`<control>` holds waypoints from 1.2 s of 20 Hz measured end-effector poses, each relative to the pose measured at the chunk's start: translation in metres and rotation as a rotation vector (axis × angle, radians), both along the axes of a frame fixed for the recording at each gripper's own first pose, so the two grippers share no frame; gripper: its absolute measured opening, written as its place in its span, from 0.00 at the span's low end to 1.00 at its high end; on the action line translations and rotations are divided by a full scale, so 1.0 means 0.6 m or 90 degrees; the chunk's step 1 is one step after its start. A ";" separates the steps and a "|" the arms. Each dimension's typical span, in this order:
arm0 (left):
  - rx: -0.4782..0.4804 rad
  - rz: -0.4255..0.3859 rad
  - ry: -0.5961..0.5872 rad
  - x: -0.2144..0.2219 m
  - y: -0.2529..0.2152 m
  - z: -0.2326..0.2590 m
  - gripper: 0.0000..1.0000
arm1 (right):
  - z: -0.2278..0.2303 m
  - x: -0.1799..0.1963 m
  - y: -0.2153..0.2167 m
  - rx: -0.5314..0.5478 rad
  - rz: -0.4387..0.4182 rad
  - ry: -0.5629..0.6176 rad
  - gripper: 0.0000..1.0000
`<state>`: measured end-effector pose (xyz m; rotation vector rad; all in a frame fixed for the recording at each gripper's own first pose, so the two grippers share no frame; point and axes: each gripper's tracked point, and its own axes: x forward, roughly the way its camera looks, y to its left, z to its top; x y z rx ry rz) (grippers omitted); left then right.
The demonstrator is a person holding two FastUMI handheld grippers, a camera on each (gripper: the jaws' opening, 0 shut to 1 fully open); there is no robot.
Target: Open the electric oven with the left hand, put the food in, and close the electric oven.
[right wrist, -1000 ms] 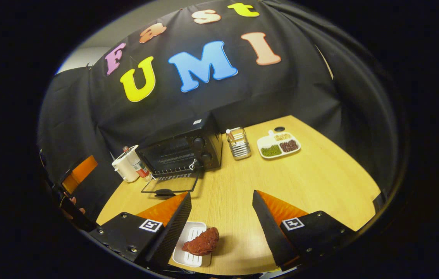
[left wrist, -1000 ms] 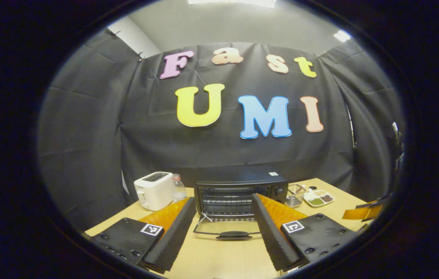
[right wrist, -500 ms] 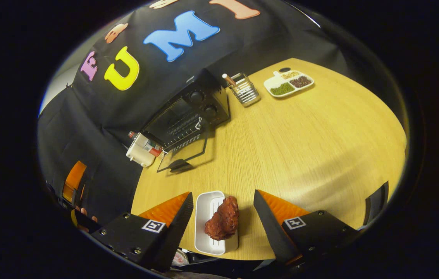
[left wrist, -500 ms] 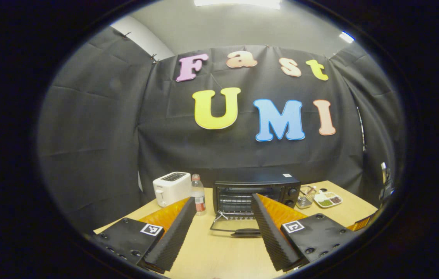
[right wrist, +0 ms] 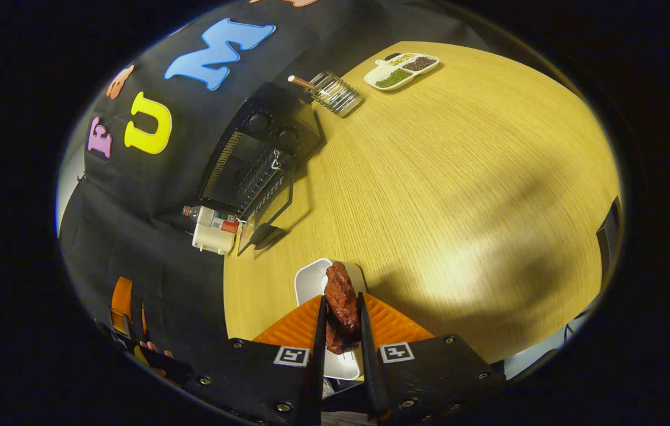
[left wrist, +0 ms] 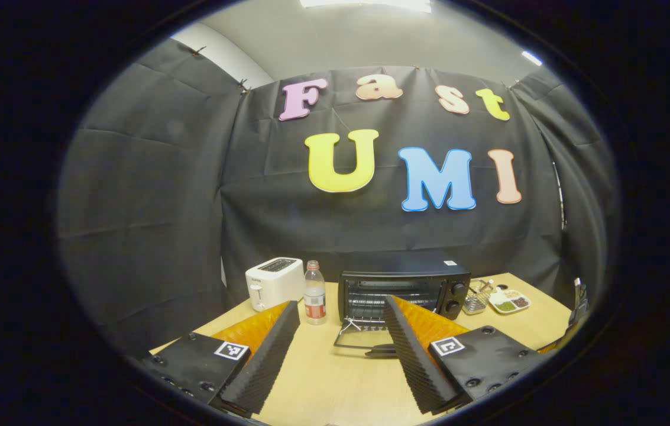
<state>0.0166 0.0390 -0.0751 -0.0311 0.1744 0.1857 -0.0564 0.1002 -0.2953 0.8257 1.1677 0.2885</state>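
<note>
The black electric oven (left wrist: pixel 403 288) stands at the back of the wooden table with its glass door (left wrist: pixel 367 341) folded down flat; it also appears in the right gripper view (right wrist: pixel 255 154). My left gripper (left wrist: pixel 340 349) is open and empty, well back from the oven door. A reddish-brown piece of food (right wrist: pixel 340 305) rests on a small white dish (right wrist: pixel 311 284) at the table's near edge. My right gripper (right wrist: pixel 340 313) is shut on the food, both fingers pressing its sides.
A white toaster (left wrist: pixel 274 282) and a clear bottle (left wrist: pixel 314 294) stand left of the oven. Right of it are a wire holder (right wrist: pixel 335 92) and a white divided plate (right wrist: pixel 403 64) with beans. A broad stretch of bare table (right wrist: pixel 459 177) lies between dish and oven.
My right gripper came down over the dish and shut on the food. My left gripper drew farther back from the oven, staying open.
</note>
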 end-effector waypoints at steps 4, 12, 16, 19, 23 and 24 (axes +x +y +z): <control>0.005 0.007 -0.005 0.002 0.006 0.005 1.00 | 0.019 0.017 0.002 0.021 -0.011 -0.024 0.10; 0.005 0.039 -0.011 -0.008 0.026 0.007 1.00 | 0.097 0.058 -0.003 0.025 0.013 -0.096 0.10; -0.008 0.028 -0.016 0.019 0.029 0.002 0.96 | 0.137 0.111 0.032 0.035 0.013 -0.143 0.10; -0.005 0.019 -0.020 0.039 0.043 0.001 1.00 | 0.158 0.148 0.073 0.052 0.009 -0.159 0.10; -0.012 0.017 -0.018 0.061 0.074 -0.012 0.97 | 0.168 0.197 0.137 0.069 0.007 -0.173 0.10; -0.016 0.018 -0.016 0.065 0.084 -0.014 0.94 | 0.173 0.206 0.151 0.072 0.005 -0.175 0.10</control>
